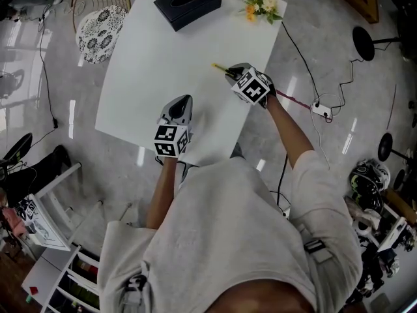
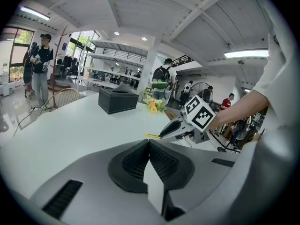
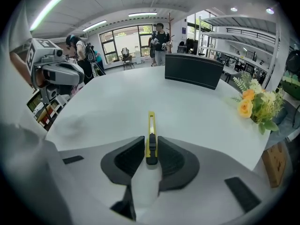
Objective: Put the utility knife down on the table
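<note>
Two grippers work over a white surface (image 1: 163, 64), and each view adds something the others lack. Only the head view shows the layout. The left gripper (image 1: 182, 103) hangs over the near edge and the right gripper (image 1: 229, 72) sits by the right edge, about midway along it. A black tissue box (image 1: 187, 2) stands at the far edge and a bunch of flowers (image 1: 262, 2) in the far right corner. From up there the utility knife (image 3: 151, 135) is just a yellow sliver past the right gripper's tips. The right gripper view shows the hold itself: the ribbed pads (image 3: 133, 156) press on the knife's rear end from both sides at a narrow setting. The black slider lies between them, and the yellow body points ahead and down at the surface. The left gripper view shows its own jaws closed tip to tip with nothing between them. It also gives a side look at the other gripper, whose knife tip is very low over the surface near the right edge; whether it touches I cannot tell. Both gripper views take in people standing in the room beyond the surface. Markings that can be made out are the black-and-white square markers on each gripper's cube.
</note>
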The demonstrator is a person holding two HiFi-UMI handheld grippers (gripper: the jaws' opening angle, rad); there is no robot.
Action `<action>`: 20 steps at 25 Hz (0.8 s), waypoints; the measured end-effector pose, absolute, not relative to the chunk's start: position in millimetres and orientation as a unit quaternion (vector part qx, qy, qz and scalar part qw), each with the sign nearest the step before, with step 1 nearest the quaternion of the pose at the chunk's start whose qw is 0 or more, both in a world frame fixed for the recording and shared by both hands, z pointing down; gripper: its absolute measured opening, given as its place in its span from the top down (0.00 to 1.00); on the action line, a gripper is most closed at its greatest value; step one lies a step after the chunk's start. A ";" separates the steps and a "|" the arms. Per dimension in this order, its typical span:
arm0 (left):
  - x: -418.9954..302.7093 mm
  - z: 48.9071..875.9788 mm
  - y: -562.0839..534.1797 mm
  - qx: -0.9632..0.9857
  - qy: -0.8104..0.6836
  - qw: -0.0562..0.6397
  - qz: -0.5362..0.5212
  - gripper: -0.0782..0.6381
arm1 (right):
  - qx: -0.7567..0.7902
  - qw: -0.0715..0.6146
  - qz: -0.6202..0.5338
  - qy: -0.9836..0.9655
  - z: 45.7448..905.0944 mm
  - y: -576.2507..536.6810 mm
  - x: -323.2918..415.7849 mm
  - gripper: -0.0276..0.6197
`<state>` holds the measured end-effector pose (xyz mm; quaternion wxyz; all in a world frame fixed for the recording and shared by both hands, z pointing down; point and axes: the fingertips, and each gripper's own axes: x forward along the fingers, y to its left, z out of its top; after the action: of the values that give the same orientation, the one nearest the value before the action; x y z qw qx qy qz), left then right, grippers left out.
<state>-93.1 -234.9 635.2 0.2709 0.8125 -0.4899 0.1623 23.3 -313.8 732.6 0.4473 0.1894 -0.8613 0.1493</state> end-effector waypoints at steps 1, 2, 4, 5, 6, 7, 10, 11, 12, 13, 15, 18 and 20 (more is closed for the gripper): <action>-93.7 634.9 -234.4 0.812 -0.490 0.270 0.162 0.86 | 0.189 0.446 0.153 -0.862 733.0 -313.6 23.5 0.83; -94.5 634.6 -234.2 0.812 -0.491 0.270 0.162 0.86 | 0.189 0.444 0.155 -0.862 734.1 -314.0 23.8 0.81; -96.3 633.4 -234.1 0.812 -0.493 0.268 0.162 0.86 | 0.193 0.442 0.153 -0.863 737.5 -316.1 25.0 0.72; -97.0 632.5 -234.1 0.812 -0.493 0.267 0.162 0.86 | 0.199 0.440 0.150 -0.863 737.2 -317.7 25.8 0.71; -97.6 631.5 -233.9 0.812 -0.494 0.266 0.162 0.86 | 0.207 0.437 0.147 -0.863 735.1 -319.7 26.5 0.71; -98.1 630.5 -233.6 0.813 -0.494 0.265 0.161 0.86 | 0.216 0.432 0.145 -0.863 731.7 -322.1 27.5 0.71; -98.6 628.0 -233.4 0.815 -0.492 0.262 0.159 0.86 | 0.244 0.412 0.155 -0.864 719.5 -328.3 32.0 0.71; -97.9 627.2 -233.6 0.816 -0.491 0.261 0.158 0.86 | 0.253 0.404 0.160 -0.864 715.8 -329.6 34.3 0.71; -96.9 626.3 -233.6 0.817 -0.490 0.260 0.157 0.86 | 0.262 0.396 0.165 -0.865 712.1 -330.1 37.1 0.71; -95.6 625.4 -233.4 0.819 -0.488 0.260 0.156 0.86 | 0.272 0.388 0.169 -0.864 708.4 -329.8 40.3 0.71; -93.7 623.7 -232.3 0.822 -0.483 0.257 0.156 0.86 | 0.294 0.369 0.179 -0.863 701.1 -326.9 47.3 0.73; -92.4 621.3 -232.2 0.827 -0.477 0.254 0.156 0.86 | 0.335 0.333 0.203 -0.858 690.7 -322.0 59.2 0.77; -92.0 620.2 -232.6 0.829 -0.474 0.252 0.155 0.86 | 0.361 0.313 0.214 -0.852 685.9 -316.3 67.5 0.81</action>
<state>-92.0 -232.6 620.2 0.2521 0.8292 -0.4742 0.1553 67.5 -316.3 685.9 0.3126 0.3606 -0.8523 0.2140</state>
